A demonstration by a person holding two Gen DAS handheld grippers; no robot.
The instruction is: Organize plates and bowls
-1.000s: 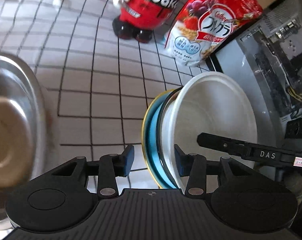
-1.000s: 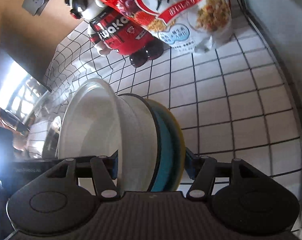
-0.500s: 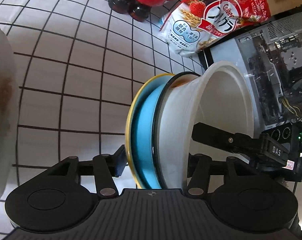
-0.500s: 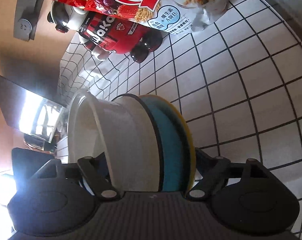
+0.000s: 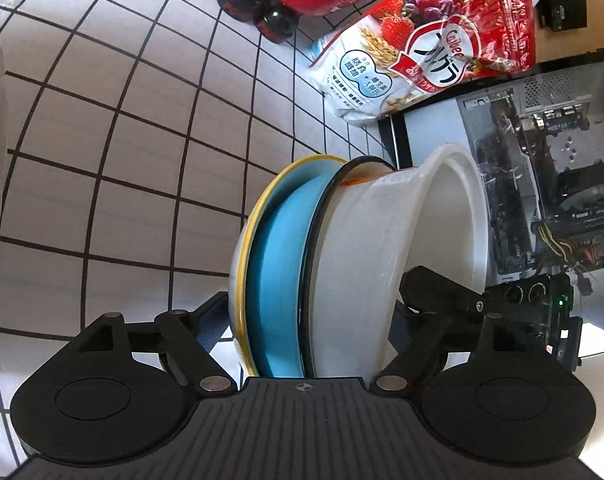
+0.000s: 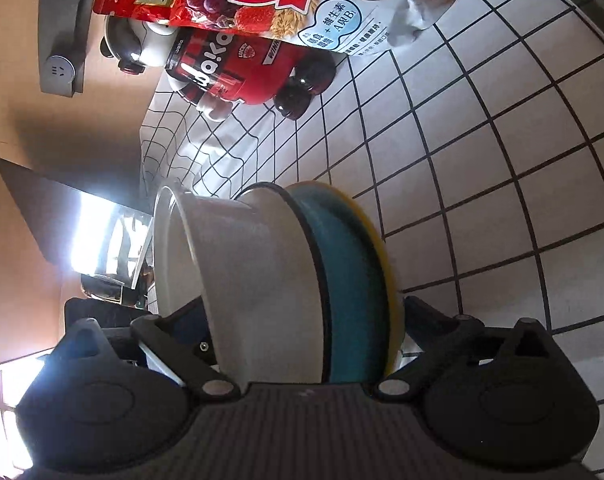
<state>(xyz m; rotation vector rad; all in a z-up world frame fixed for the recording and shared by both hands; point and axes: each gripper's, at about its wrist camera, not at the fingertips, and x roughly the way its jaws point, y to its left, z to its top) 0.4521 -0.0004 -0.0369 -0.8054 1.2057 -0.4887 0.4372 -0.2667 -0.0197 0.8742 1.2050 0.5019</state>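
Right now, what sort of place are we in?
Probably a home desk or makeshift tabletop, not a proper kitchen: a grid-patterned cloth, a granola bag, and an open computer case beside the stacked dishes.

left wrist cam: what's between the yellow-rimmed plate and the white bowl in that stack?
A blue plate, then a black-rimmed white dish, nested between the yellow-rimmed plate and white bowl. Right wrist view agrees.

The white bowl [image 5: 386,248] looks like smooth, faintly glossy plastic, though the glare makes that uncertain. The blue plate [image 5: 282,276] and the yellow-rimmed plate [image 5: 258,216] beside it have a smooth satin sheen. The gridded tablecloth [image 5: 122,152] is matt, creased cloth. The cereal bag [image 5: 426,52] is shiny, crinkled film.
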